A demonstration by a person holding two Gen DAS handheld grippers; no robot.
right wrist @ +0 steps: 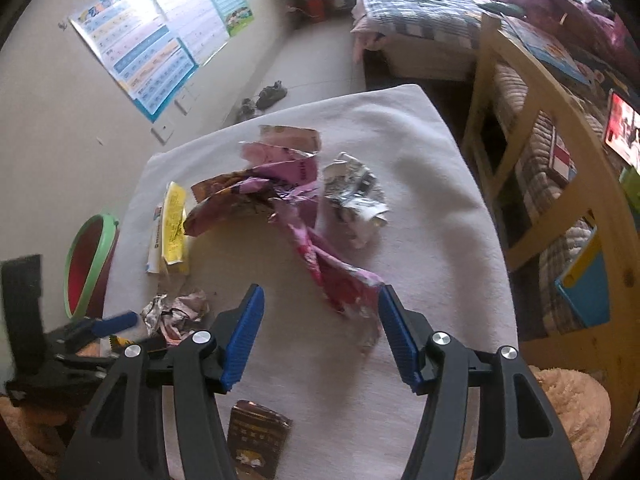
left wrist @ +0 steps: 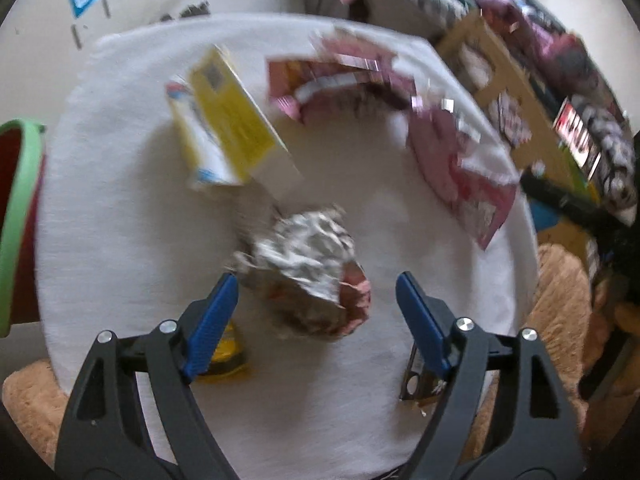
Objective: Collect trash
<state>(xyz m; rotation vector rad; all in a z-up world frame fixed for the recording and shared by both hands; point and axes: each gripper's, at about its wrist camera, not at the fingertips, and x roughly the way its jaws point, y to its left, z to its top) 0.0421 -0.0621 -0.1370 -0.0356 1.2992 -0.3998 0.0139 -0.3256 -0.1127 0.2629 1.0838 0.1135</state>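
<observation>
1. Trash is spread over a white cloth-covered surface: a yellow carton near its left edge, a heap of pink wrappers at the middle toward the far edge, a long pink wrapper running from that heap toward the near edge, a crumpled black-and-white paper just right of the heap, a crumpled foil ball near the left near corner, and a small brown packet at the near edge.
2. A green-rimmed red basin stands off the left edge. Judging by the litter on the cloth, collection has hardly begun; every piece seen lies outside the basin.
3. The left gripper hangs over the foil ball, blue fingers wide apart with the ball between them, not pressed. It looks set to take this piece.
4. The right gripper has its jaws apart too, holding nothing; the long pink wrapper's near end lies just at the right finger, and whether they touch I cannot tell.
5. Hard to make out: the left wrist view is smeared by motion, so wrapper print is unreadable. A yellow object sits half hidden behind the left finger. The basin's inside is mostly cut off, so whether anything lies in it is unknown.
</observation>
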